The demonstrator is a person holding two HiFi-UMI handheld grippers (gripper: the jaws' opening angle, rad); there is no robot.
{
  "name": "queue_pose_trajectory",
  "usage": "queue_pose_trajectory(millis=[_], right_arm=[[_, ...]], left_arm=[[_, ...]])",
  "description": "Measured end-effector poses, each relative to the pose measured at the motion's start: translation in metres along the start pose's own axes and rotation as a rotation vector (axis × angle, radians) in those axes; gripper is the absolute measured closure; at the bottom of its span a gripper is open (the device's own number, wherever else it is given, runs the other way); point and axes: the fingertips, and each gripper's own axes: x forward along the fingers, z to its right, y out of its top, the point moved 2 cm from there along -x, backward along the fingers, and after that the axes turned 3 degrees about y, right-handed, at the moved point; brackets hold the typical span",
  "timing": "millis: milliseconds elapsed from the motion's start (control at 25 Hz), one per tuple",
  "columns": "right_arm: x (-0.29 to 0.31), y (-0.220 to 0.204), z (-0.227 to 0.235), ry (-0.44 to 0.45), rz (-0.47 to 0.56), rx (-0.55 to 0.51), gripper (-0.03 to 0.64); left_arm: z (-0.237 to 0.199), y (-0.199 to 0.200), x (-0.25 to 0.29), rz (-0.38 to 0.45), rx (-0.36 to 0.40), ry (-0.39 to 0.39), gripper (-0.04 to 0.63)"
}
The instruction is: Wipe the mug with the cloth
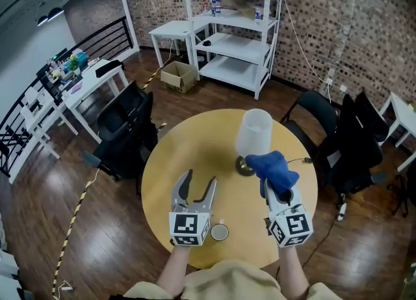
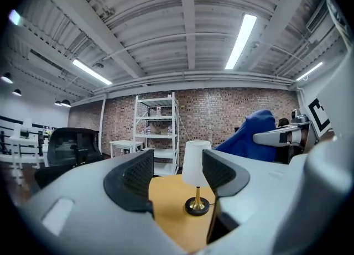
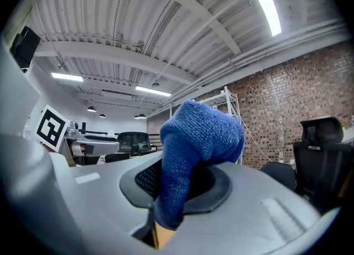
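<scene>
Both forearms reach forward from the bottom edge of the head view, side by side over the near half of the round yellow wooden table [image 1: 195,142].

1. Left gripper [image 1: 200,178]: I hold it with the jaws pointing away from the body and about level. The jaws stand wide apart with nothing between them. In the left gripper view, the gap in the left gripper [image 2: 178,173] shows only the tabletop and, farther off, the table lamp with a white shade and brass foot [image 2: 196,165].

2. Right gripper [image 1: 277,188]: it sits parallel to the left one and well apart from it, also pointing forward. Its jaws are closed on the blue terry cloth [image 1: 272,167]. The cloth bunches up above the pads and hangs over the front, near the lamp's foot in the head view. The right gripper view confirms the cloth [image 3: 199,138] is pinched in the right gripper [image 3: 177,185].

3. Small white mug [image 1: 220,231]: it stands upright on the table near the front edge, between the two grippers and just beside the left gripper's marker cube. Neither gripper touches it.
</scene>
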Motion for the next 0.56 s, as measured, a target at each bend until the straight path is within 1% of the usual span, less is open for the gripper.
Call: queue_pose_trajectory(millis=[160,560], right_arm=[[-0.003,-0.0046,-0.0031,0.012,-0.011,0.011,0.545],[-0.0101,-0.0037,-0.0041,0.029,-0.006,0.038,0.545]], left_arm=[[-0.0015,-0.0062,-0.0042,-0.009,-0.024,0.01,0.342],[0.0025,-0.006,-0.0093,-0.015,-0.023,0.014,0.345]])
